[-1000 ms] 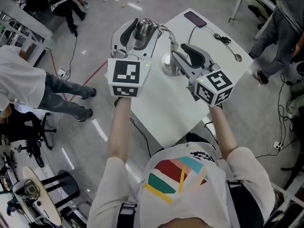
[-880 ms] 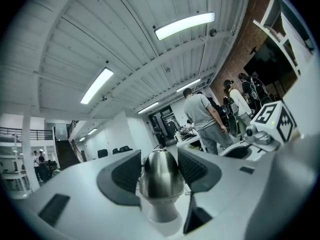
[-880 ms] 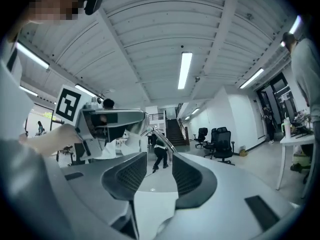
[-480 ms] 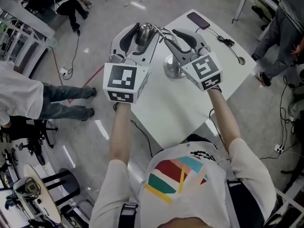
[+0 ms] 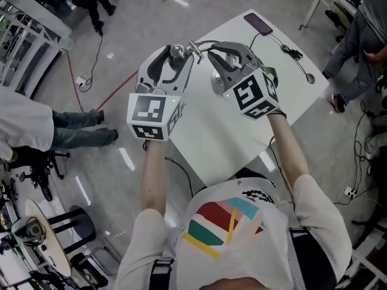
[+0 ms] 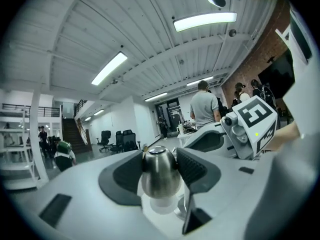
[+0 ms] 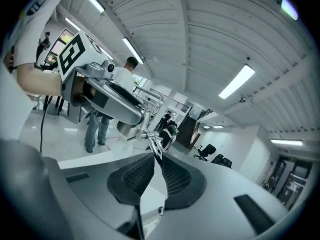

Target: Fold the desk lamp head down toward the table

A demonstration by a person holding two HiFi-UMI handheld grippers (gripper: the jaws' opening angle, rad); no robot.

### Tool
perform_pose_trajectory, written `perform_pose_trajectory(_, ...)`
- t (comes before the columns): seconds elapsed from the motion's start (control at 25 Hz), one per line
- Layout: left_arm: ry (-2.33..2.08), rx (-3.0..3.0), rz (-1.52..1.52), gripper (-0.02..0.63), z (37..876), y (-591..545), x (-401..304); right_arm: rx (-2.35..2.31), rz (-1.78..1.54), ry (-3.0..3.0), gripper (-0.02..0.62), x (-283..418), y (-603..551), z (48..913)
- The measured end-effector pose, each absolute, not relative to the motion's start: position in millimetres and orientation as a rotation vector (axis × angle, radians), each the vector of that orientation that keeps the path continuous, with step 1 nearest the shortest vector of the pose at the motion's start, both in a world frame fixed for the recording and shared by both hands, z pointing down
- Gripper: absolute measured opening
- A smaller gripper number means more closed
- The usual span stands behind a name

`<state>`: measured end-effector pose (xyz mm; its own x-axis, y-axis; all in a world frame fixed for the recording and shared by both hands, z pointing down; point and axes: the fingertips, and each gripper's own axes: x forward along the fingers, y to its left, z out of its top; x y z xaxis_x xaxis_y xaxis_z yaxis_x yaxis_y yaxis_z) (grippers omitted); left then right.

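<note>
Left gripper stands with its jaws wide, pads pressed against both sides of the rounded metal lamp head between them. Right gripper, just beside it, is closing its jaws on the thin lamp arm, which runs up between its pads. Both hang over the white table.

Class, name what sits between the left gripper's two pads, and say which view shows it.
The metal lamp head sits between the left gripper's pads, shown plainly in the left gripper view.
</note>
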<state>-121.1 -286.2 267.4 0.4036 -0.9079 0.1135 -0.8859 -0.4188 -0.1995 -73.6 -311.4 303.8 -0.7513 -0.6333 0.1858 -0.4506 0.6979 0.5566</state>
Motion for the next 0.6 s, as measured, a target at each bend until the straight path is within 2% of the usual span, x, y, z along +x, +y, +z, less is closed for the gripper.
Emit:
perform_pose_trajectory(0.2,1.799,-2.673,-0.272,0.255,341.1,-269.7,-151.5,0.695,-0.773,-2.41,0.055,-96.4,-290.1,342.1)
perform_pose_trajectory(0.4,1.886,-2.795,-0.158,0.255,403.9,-270.7,-172.9,0.564,-0.567,-2.422,0.054,-120.4,-265.9,391.9)
perform_pose_trajectory(0.6,1.876,-2.911,-0.065,0.256,444.1,-278.9,-173.7,0.659,-0.43,-2.393,0.054,-94.5,-258.5,427.3)
